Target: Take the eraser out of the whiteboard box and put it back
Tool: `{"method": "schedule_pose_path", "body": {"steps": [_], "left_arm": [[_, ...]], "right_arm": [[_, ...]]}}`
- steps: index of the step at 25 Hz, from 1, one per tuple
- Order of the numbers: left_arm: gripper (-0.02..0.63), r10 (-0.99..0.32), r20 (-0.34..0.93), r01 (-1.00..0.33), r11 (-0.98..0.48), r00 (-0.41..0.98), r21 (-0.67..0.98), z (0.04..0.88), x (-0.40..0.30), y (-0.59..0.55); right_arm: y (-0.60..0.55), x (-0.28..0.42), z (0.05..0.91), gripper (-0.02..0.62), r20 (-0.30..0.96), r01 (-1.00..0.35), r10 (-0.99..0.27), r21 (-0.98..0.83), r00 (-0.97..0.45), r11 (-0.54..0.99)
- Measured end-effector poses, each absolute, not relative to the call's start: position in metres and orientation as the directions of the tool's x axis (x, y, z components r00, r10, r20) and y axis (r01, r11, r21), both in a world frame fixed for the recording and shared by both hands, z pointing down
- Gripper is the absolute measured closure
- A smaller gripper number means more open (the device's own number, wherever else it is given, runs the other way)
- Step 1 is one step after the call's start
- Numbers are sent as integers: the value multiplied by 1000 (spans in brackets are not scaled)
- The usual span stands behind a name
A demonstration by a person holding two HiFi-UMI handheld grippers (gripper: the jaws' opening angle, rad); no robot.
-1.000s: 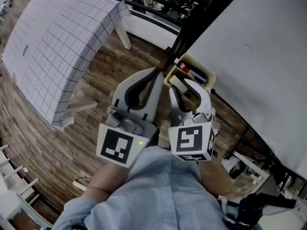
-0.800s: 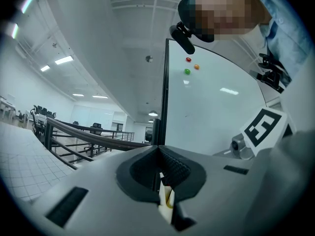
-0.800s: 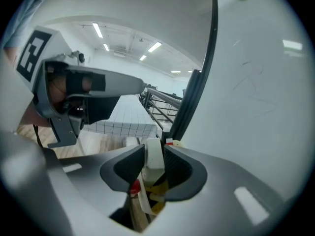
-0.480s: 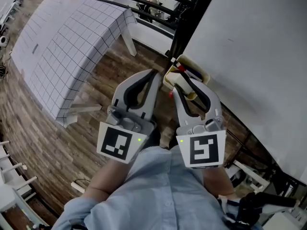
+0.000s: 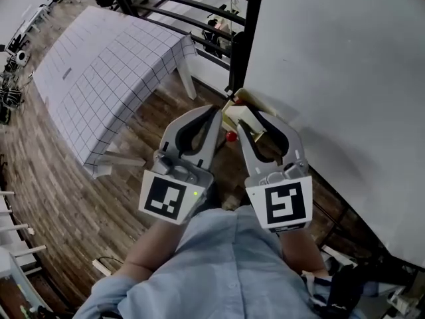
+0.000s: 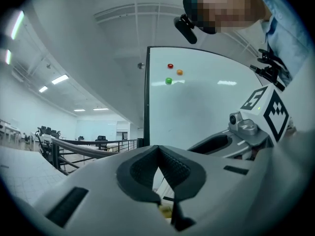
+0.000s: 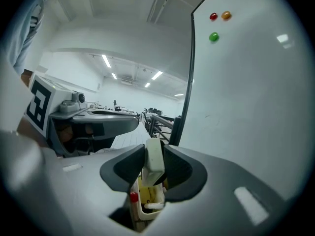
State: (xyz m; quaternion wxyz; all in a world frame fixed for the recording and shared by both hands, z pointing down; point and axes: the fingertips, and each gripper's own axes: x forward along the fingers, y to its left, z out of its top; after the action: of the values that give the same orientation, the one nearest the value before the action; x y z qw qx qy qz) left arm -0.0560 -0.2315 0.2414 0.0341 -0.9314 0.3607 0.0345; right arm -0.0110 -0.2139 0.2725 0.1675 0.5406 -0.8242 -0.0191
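Note:
My right gripper (image 7: 154, 157) is shut on a cream-white eraser (image 7: 153, 165), held upright between the pads. Under it hangs the yellowish whiteboard box (image 7: 149, 206), with a red-capped marker (image 7: 133, 197) inside. From the head view, the eraser (image 5: 248, 117) sits in the right gripper (image 5: 252, 120) just in front of the box (image 5: 233, 104), which is fixed at the whiteboard's (image 5: 345, 78) lower left corner. My left gripper (image 5: 214, 112) is beside it on the left, jaws shut with nothing between them; its tips (image 6: 158, 150) meet.
A table with a grid-pattern cloth (image 5: 106, 72) stands to the left over wood flooring. A black railing (image 5: 186, 2) and the board's black post (image 5: 242, 38) are behind the box. Red, orange and green magnets (image 7: 213, 36) stick high on the board.
Both grippers have risen. The right one came up from the box with the eraser in its jaws; the eraser now sits above the box's rim.

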Motion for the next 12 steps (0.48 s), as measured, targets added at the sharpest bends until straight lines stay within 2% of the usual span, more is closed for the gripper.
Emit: {"method": "schedule_pose_path", "body": {"steps": [12], "left_arm": [[607, -695, -126, -705, -707, 708, -63, 228, -52, -217]], "right_arm": [[-207, -3, 268, 476, 231, -877, -893, 211, -385, 433]]}}
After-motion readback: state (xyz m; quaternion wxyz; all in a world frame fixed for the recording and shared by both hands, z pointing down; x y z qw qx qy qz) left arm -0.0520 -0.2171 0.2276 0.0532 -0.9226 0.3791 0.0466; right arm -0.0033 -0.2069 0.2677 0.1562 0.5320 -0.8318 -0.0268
